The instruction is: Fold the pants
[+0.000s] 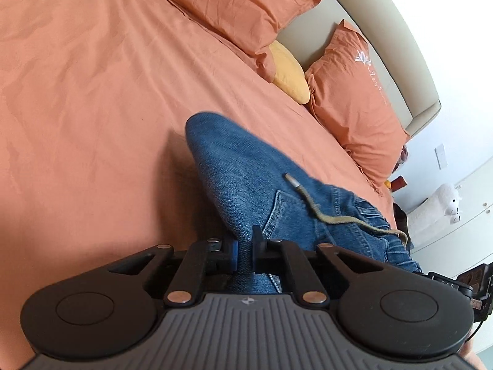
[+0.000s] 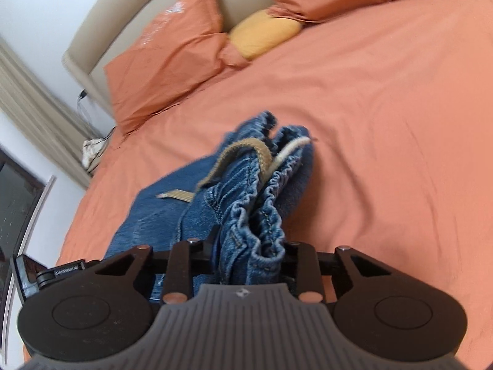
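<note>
From your left wrist, the left gripper (image 1: pixel 245 251) has its fingers clamped on a fold of the jeans (image 1: pixel 246 169), which stretch ahead over the orange bed (image 1: pixel 92 92). From your right wrist, the right gripper (image 2: pixel 251 254) has its fingers clamped on the bunched waistband (image 2: pixel 262 212), drawstring (image 2: pixel 243 151) beyond.

pants (image 1: pixel 246 166): blue denim | drawstring (image 1: pixel 339 219): tan | bed sheet (image 1: pixel 92 92): orange | small pillow (image 1: pixel 289 74): yellow | headboard (image 1: pixel 354 9): beige
</note>
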Action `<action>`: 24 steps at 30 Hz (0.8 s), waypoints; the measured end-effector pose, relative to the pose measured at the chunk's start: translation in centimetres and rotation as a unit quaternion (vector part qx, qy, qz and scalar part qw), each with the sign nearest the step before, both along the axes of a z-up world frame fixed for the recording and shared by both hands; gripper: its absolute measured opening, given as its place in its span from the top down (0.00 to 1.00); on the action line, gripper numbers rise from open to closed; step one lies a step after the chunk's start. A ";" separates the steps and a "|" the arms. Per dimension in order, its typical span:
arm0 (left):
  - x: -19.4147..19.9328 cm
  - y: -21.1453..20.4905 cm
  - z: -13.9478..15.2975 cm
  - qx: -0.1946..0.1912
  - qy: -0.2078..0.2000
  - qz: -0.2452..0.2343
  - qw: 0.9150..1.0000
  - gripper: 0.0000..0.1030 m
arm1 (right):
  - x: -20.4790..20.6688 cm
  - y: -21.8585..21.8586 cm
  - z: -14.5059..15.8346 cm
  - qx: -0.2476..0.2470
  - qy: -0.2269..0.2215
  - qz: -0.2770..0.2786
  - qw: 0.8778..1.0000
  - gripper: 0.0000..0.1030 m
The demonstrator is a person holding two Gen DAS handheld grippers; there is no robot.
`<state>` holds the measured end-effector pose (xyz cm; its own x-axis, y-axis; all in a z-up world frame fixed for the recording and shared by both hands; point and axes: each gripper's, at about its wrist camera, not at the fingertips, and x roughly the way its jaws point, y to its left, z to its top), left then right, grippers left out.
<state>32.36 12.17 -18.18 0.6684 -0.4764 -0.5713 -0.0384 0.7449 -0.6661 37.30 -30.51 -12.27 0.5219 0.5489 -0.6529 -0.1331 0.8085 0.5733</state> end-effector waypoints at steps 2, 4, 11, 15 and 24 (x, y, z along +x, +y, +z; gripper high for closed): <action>-0.7 0.8 0.8 -0.002 0.000 0.001 1.000 0.93 | -0.8 1.1 0.7 0.001 -0.003 0.013 1.000 0.76; -1.7 1.9 1.7 0.006 -0.004 0.002 1.000 0.93 | -1.6 2.3 1.1 0.008 -0.007 0.020 1.000 0.76; -4.5 6.7 5.2 0.048 -0.005 0.001 0.999 0.93 | -4.5 7.8 1.6 0.051 -0.019 0.043 0.998 0.76; -5.5 9.8 6.9 0.077 0.005 -0.014 0.997 0.93 | -6.4 11.6 1.7 0.078 -0.024 0.050 0.995 0.76; -5.7 14.2 7.2 0.152 0.039 -0.064 0.986 0.93 | -9.9 18.3 -0.6 0.114 -0.020 0.052 0.992 0.76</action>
<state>26.68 26.33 -11.01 0.5623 -0.3536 -0.7475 0.0267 0.9112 -0.4110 27.43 -12.20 -12.91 0.4768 0.7331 -0.4850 -0.2357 0.6382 0.7329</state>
